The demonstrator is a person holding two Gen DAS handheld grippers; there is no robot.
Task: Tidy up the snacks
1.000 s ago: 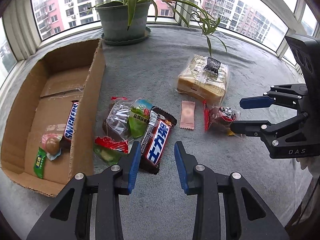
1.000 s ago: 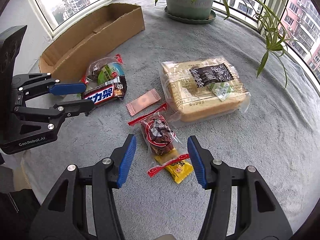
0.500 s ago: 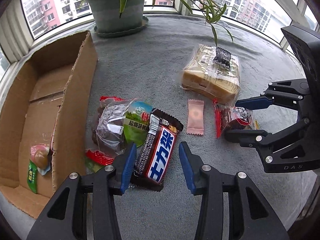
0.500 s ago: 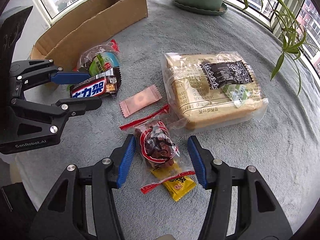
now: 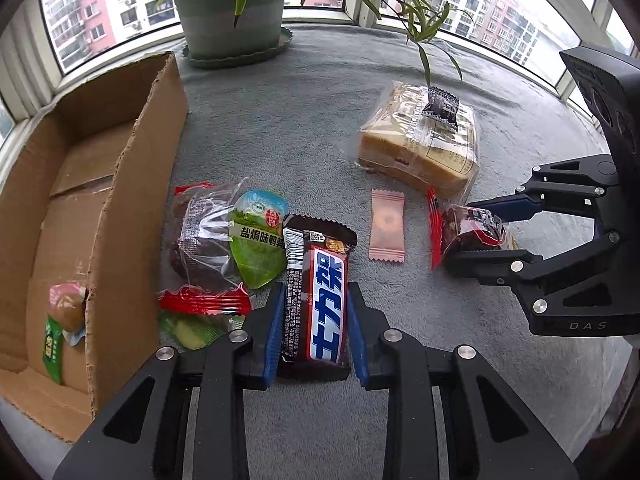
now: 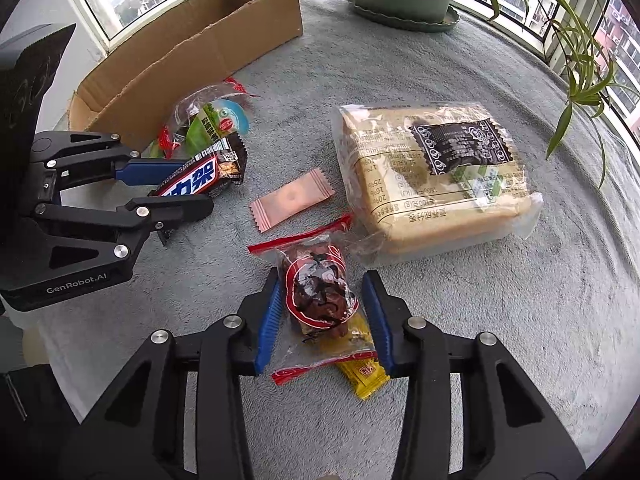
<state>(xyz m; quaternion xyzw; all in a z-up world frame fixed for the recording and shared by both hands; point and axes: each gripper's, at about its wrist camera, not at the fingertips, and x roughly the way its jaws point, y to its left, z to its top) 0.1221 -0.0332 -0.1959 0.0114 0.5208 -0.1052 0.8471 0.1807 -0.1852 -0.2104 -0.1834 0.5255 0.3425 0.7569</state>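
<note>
**Both jaws closed in on snacks beside the box**

On my left wrist view, the left gripper point(image 5: 314, 330) has just been closing, and its blue pads now press both long sides of the chocolate bar point(image 5: 320, 300), which lies flat on the grey bench cover point(image 5: 280, 120). The bar's far end overlaps a green-labelled packet point(image 5: 256, 240) and a clear wrapper with a dark cake point(image 5: 200, 240) piled just beside the cardboard box point(image 5: 132, 184). Inside the box I see a small packet with a round brown sweet point(image 5: 64, 312) near the front corner.

On my right side, the right gripper point(image 6: 320, 320) has also just been closing, with the red-trimmed clear packet of dark snack point(image 6: 320, 292) between the jaws. The left pad touches the wrapper; on the right I cannot tell whether the pad presses or only meets the loose film. A yellow sachet point(image 6: 364, 372) pokes out under that packet, near the right pad.

Between the two grippers a pink sachet point(image 6: 292, 200) lies alone. The bagged sliced bread point(image 6: 432, 176) sits beyond, with a small black packet point(image 6: 460, 144) on top. A potted plant point(image 5: 236, 8) stands by the window.
</note>
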